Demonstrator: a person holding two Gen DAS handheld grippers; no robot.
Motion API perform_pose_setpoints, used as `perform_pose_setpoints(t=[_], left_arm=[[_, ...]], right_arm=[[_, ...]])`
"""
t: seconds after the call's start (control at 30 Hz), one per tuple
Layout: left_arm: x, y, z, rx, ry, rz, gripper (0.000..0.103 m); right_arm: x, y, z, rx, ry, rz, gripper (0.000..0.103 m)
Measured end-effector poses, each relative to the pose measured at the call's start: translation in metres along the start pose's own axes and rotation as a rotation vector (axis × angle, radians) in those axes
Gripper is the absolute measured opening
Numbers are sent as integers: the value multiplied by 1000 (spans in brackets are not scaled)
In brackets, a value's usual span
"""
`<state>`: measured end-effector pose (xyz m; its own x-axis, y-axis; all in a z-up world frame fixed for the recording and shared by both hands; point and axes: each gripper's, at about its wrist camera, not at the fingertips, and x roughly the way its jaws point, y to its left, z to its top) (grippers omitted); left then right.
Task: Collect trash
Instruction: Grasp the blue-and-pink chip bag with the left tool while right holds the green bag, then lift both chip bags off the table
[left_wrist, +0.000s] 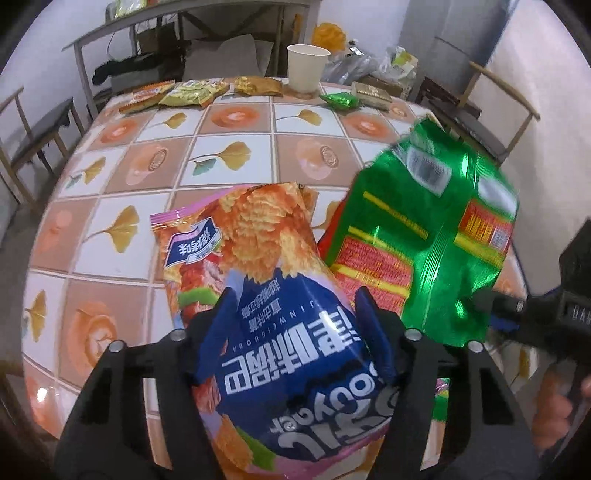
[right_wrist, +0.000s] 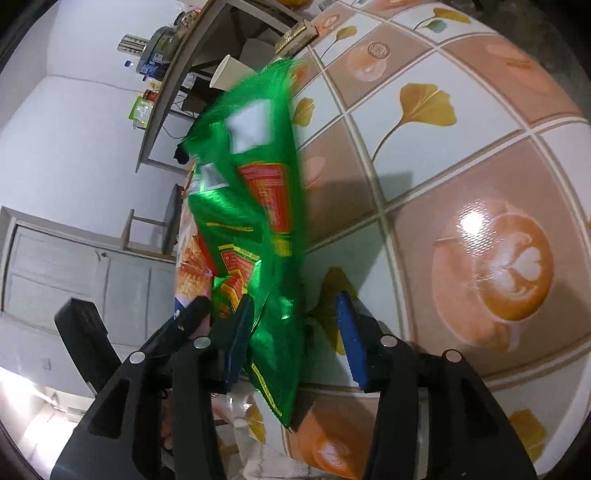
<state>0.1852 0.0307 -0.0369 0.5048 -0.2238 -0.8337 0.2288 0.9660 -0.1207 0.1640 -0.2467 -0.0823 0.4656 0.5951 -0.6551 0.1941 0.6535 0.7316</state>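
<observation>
My left gripper (left_wrist: 295, 325) is shut on a pink and blue chip bag (left_wrist: 273, 295), held above the tiled table (left_wrist: 147, 162). A green foil bag (left_wrist: 424, 236) hangs just to its right, blurred. In the right wrist view the green foil bag (right_wrist: 255, 229) sits between the blue pads of my right gripper (right_wrist: 295, 332). The jaws stand apart; the left pad touches the bag and the right pad is clear of it. The chip bag (right_wrist: 190, 266) shows behind it. The right gripper (left_wrist: 517, 314) enters the left wrist view from the right edge.
At the table's far edge lie several snack wrappers (left_wrist: 192, 92), a small green wrapper (left_wrist: 340, 100), a gold box (left_wrist: 371, 94) and a white paper cup (left_wrist: 306, 68). Chairs (left_wrist: 480, 110) stand on both sides. A grey shelf (left_wrist: 166, 22) stands behind.
</observation>
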Motion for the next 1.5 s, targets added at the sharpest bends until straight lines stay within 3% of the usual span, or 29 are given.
perform_pose_setpoints(t=[0.2, 0.37, 0.43, 0.5, 0.6, 0.77, 0.9, 1.2, 1.5], left_arm=[[-12, 0, -14, 78, -24, -17, 51], [-23, -5, -22, 155, -44, -17, 49], [-26, -8, -23, 175, -44, -4, 54], [-28, -9, -23, 177, -47, 19, 71], [-28, -11, -22, 178, -44, 44, 82], [-16, -14, -22, 192, 15, 112, 83], [-6, -10, -25, 164, 58, 125, 83], [-6, -9, -30, 150, 45, 133, 66], [-13, -6, -28, 124, 21, 128, 50]], right_arm=[[0, -1, 1, 1, 3, 5, 45], [2, 2, 2, -3, 15, 6, 45], [4, 4, 1, -7, 19, 5, 45], [5, 6, 1, -11, 20, 3, 45], [6, 7, 2, -15, 20, 0, 45], [6, 7, 2, -17, 20, -1, 45], [6, 6, 2, -17, 20, -1, 45], [6, 5, -4, -5, 48, 19, 44], [16, 9, -12, -14, 76, 24, 36]])
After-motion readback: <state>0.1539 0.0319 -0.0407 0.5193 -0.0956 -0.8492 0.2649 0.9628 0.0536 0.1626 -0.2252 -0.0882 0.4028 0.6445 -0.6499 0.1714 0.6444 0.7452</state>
